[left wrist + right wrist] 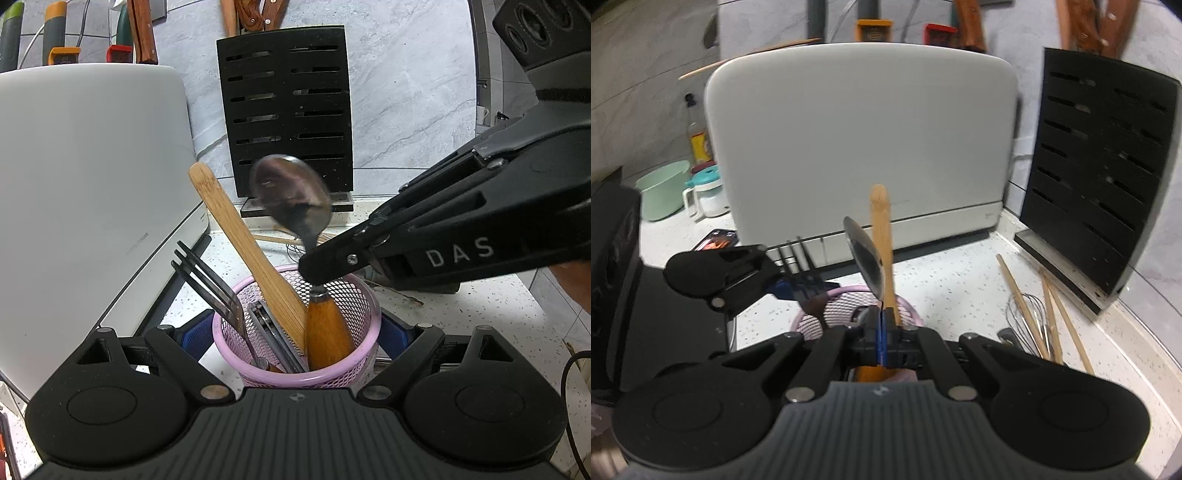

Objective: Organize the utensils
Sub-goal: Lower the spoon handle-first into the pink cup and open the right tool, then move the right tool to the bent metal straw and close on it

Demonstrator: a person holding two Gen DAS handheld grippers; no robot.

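A pink mesh cup (354, 295) (812, 317) stands on the speckled counter, and my left gripper (295, 332) is shut on it, a blue pad (197, 334) against each side. Inside the cup lean a bamboo spatula (240, 236) (881, 236), a dark fork (207, 280) (798, 258) and flat metal pieces. My right gripper (314, 266) (882, 325) is shut on the thin neck of a metal spoon (291, 199) (866, 254). The spoon stands bowl up, with its wooden handle (327, 332) down in the cup.
A large white appliance (92, 184) (864, 140) fills the left and back. A black slotted knife block (288, 110) (1100, 184) leans on the wall. A whisk (1027, 314) and chopsticks (1052, 314) lie to the right, with a phone (716, 238) and green bowl (663, 192) far left.
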